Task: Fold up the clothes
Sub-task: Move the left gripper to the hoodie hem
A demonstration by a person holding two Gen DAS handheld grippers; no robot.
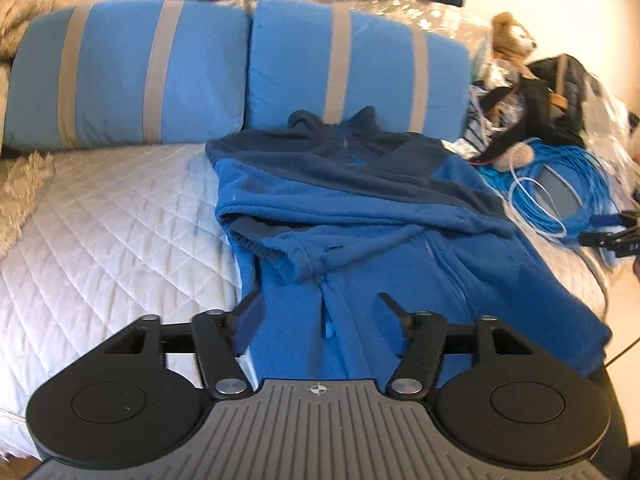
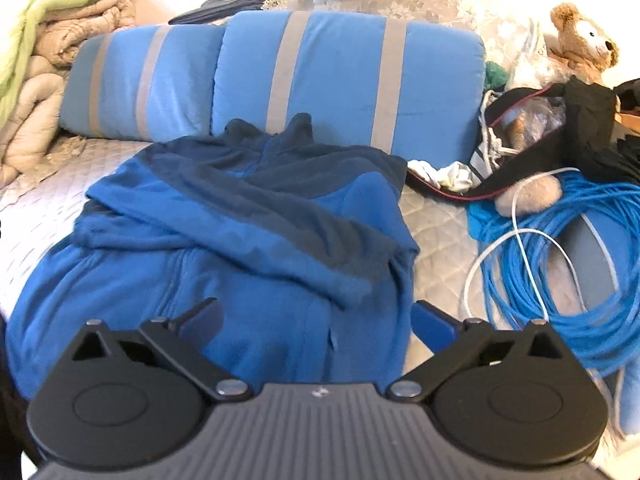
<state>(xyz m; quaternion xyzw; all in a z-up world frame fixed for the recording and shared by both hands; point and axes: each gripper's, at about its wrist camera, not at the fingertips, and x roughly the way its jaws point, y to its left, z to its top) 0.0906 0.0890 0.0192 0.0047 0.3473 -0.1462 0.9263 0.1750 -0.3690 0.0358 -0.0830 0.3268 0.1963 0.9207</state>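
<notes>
Left gripper [image 1: 320,304]: hovering over jacket hem, jaws spread, gripping nothing.
Right gripper [image 2: 316,314]: jaws gaping wide, empty.
Fleece jacket [image 2: 224,248]: lying on quilted bedspread [image 1: 100,232] near its front edge, sleeves crossing chest.
Pillows [image 1: 132,76]: leaning behind collar.
Cable coil [image 2: 560,264]: sitting right of jacket.

Open quilted bed [image 1: 100,240] lies on my left of the fleece jacket [image 1: 360,240]; passage there is free. Ahead, two striped pillows [image 2: 340,80] close off the far edge. On my right, a coiled blue cable [image 2: 560,260], a black bag [image 2: 540,152] and a teddy bear [image 2: 584,44] crowd the bed.
</notes>
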